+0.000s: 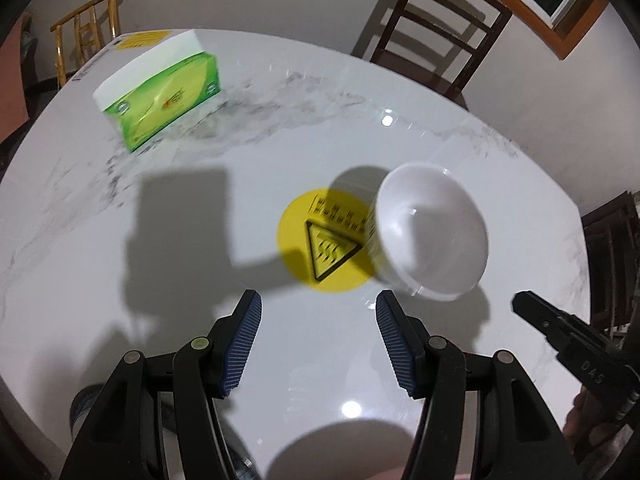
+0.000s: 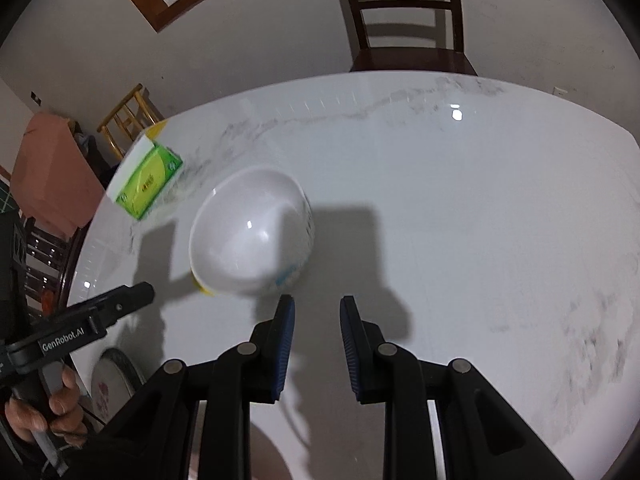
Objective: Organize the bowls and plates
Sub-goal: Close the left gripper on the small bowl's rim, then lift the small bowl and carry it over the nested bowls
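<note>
A white bowl (image 1: pixel 430 232) sat blurred near the marble table's (image 1: pixel 280 144) middle, half covering a yellow warning sticker (image 1: pixel 320 240). Both the left gripper (image 1: pixel 318 336) and right gripper (image 2: pixel 317 344) hung with jaws apart, holding nothing. A tissue box (image 1: pixel 160 92) stood toward the far-left edge.

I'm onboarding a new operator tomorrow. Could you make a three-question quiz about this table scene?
1. True or false: the white bowl is held in the left gripper.
2. The bowl partly covers which of these? A) the green tissue box B) the yellow warning sticker C) a chair
3. Fill in: nothing is held between the jaws of the right gripper, which stand ____ than the left's.

Key: 1 false, it sits on the table; 2 B; 3 narrower.
</note>
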{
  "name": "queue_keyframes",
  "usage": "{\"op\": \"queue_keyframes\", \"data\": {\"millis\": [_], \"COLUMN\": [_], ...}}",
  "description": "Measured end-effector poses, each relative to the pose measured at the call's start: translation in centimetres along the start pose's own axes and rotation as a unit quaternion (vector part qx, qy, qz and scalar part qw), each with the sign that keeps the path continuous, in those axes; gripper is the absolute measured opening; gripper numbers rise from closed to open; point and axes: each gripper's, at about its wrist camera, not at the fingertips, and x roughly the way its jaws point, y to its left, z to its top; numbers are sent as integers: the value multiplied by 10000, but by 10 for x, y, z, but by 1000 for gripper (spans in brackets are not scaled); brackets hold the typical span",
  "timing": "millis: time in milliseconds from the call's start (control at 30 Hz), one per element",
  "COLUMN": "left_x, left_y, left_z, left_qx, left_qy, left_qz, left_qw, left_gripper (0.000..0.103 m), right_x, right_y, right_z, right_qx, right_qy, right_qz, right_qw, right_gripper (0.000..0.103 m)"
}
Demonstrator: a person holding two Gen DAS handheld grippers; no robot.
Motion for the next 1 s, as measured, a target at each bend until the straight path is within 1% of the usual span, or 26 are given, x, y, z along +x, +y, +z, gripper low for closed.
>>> {"op": "queue_keyframes", "data": {"millis": [100, 267, 500, 633, 767, 833, 867, 933, 967, 1000], "left_x": [8, 24, 47, 57, 64, 65, 65, 66, 66, 66], "left_y": [-4, -12, -15, -14, -17, -18, -20, -26, -29, -31], "left_z": [12, 28, 37, 38, 39, 39, 39, 38, 37, 36], "left_qx": [-40, -5, 0, -30, -17, -8, 14, 143, 182, 203], "left_qy": [-53, -25, 111, 195, 237, 258, 264, 275, 296, 326], "left_qz": [-17, 23, 44, -69, -137, -265, -296, -346, -376, -351], "left_qw": [10000, 10000, 9999, 9998, 9996, 9993, 9992, 9989, 9987, 9986], "left_gripper": [55, 55, 51, 43, 38, 27, 25, 13, 10, 9], "right_x": [8, 23, 44, 57, 64, 66, 66, 66, 66, 66], "right_y": [3, 4, 8, 10, 11, 12, 12, 13, 14, 14], "right_z": [9, 22, 31, 33, 32, 31, 30, 28, 27, 26], "right_qx": [-2, 39, 25, 14, 96, 113, 120, 140, 157, 167], "right_qy": [13, 34, 148, 230, 312, 351, 351, 362, 362, 357], "right_qz": [-7, -84, -149, -227, -232, -241, -237, -162, -180, -198], "right_qw": [10000, 10000, 9998, 9995, 9992, 9990, 9990, 9991, 9991, 9990], "right_gripper": [24, 24, 24, 24, 24, 23, 23, 19, 18, 18]}}
